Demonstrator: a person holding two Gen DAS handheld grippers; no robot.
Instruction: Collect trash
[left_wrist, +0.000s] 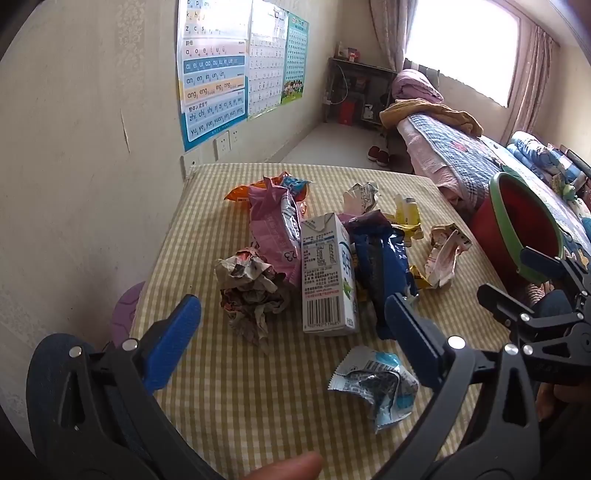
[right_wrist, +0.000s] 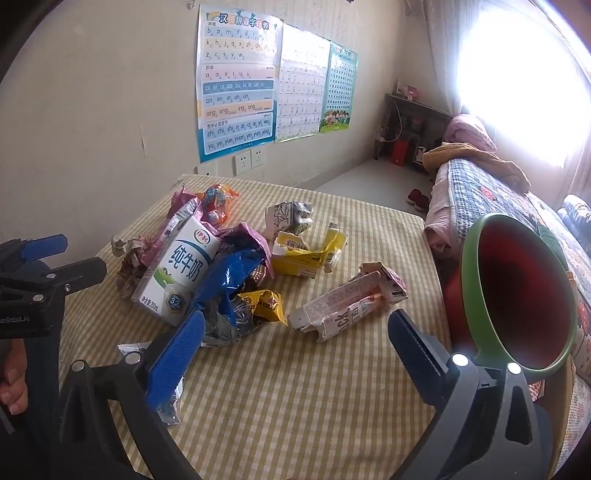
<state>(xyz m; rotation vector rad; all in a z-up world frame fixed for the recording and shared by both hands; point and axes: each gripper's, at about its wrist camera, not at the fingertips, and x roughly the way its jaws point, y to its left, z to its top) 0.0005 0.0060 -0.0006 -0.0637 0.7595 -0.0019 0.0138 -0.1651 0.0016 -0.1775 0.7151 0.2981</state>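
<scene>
Trash lies heaped on a table with a yellow checked cloth (left_wrist: 258, 413) (right_wrist: 295, 398). A white milk carton (left_wrist: 328, 273) (right_wrist: 181, 273) stands beside a crumpled paper ball (left_wrist: 251, 288), a pink bag (left_wrist: 273, 221), a blue wrapper (left_wrist: 380, 254) (right_wrist: 229, 273), a yellow carton (right_wrist: 303, 254) and a flattened pink-and-white carton (left_wrist: 445, 254) (right_wrist: 351, 299). A small silver-blue wrapper (left_wrist: 376, 384) lies nearest. My left gripper (left_wrist: 291, 314) hovers open in front of the milk carton, holding nothing. My right gripper (right_wrist: 295, 328) is open above bare cloth, near the flattened carton. A red bin with a green rim (left_wrist: 517, 229) (right_wrist: 517, 295) stands off the table's right edge.
The wall with posters (right_wrist: 240, 81) and sockets borders the table's far left. A bed (left_wrist: 461, 158) with folded blankets runs along the right, red shoes (left_wrist: 378, 155) on the floor beyond the table. A purple stool (left_wrist: 125, 310) sits at the table's left.
</scene>
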